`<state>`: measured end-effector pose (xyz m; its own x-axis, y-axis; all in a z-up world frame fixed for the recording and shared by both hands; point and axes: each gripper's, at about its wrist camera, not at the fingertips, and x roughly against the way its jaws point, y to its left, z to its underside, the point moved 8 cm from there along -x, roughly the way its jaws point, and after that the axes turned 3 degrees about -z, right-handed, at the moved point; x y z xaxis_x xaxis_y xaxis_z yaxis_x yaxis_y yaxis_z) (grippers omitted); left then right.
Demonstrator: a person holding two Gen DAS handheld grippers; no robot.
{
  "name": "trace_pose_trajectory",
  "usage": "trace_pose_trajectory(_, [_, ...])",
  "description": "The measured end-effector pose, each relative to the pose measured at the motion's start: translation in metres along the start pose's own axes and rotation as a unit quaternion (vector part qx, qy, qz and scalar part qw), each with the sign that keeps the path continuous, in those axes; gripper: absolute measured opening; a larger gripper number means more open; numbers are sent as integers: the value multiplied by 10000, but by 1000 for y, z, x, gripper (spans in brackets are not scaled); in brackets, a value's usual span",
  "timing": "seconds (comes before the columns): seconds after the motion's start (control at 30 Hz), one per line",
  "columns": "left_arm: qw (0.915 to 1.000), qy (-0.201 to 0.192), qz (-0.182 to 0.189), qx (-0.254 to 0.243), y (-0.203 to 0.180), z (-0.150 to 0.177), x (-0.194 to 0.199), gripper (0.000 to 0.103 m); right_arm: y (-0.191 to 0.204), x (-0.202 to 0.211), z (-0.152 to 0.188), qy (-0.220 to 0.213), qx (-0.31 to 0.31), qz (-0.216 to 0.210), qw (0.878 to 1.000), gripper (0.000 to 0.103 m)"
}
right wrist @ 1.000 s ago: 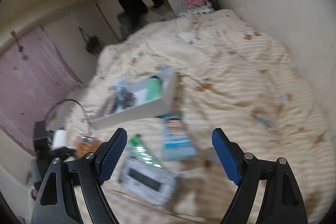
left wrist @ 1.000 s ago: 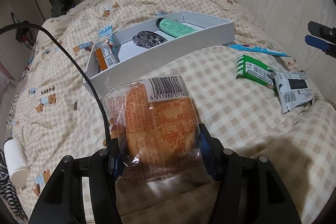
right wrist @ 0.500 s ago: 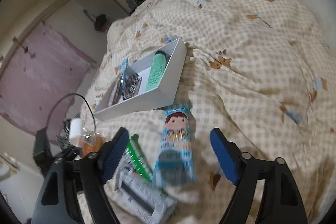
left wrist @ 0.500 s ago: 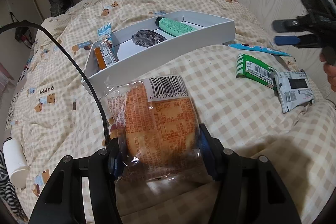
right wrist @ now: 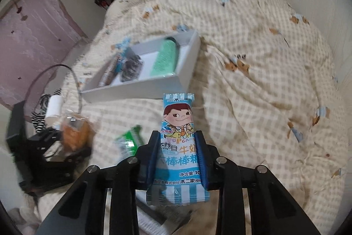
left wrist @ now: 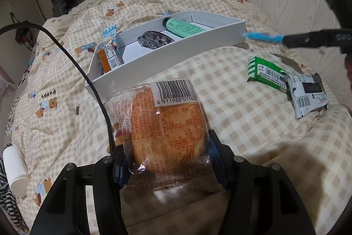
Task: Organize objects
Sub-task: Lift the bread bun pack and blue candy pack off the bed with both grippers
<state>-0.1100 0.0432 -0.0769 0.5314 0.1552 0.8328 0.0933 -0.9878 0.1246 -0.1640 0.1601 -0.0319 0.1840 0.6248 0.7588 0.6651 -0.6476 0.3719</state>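
Nearest the left wrist camera, the left claw (left wrist: 167, 160) is clamped on a clear-wrapped round bun (left wrist: 162, 127), its pads pressing both sides of the packet, barcode end pointing away over the checked bed quilt (left wrist: 231, 89). In the right wrist view the right claw (right wrist: 178, 147) is closing on a blue-and-white candy packet (right wrist: 178, 124) with a cartoon child's face; the blue pads seem to touch its edges, though motion blur makes the contact hard to judge. Further out on the quilt, to the right, a green packet (left wrist: 265, 72) lies with a black-and-white packet (left wrist: 309, 94) overlapping its end. Beyond the bun sits a white tray (left wrist: 167, 56) holding an orange-labelled snack packet (left wrist: 107, 56) on end at its left, a dark patterned item (left wrist: 155, 40) in the middle and a mint-green tube (left wrist: 183, 28) at the right
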Motion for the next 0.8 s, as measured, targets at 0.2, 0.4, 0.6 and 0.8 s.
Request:
trace_pose_trajectory(0.2, [10000, -1, 1, 1, 0, 0, 0, 64, 55, 12, -7, -274, 327, -607, 9972, 33])
trace_pose_trajectory(0.4, [10000, -1, 2, 1, 0, 0, 0, 64, 99, -12, 7, -51, 942, -600, 9937, 33])
trace_pose_trajectory(0.6, [10000, 0, 1, 2, 1, 0, -1, 64, 104, -35, 35, 166, 1426, -130, 9896, 33])
trace_pose_trajectory(0.8, [10000, 0, 3, 1, 1, 0, -1, 64, 99, -39, 40, 29, 1417, -112, 9898, 33])
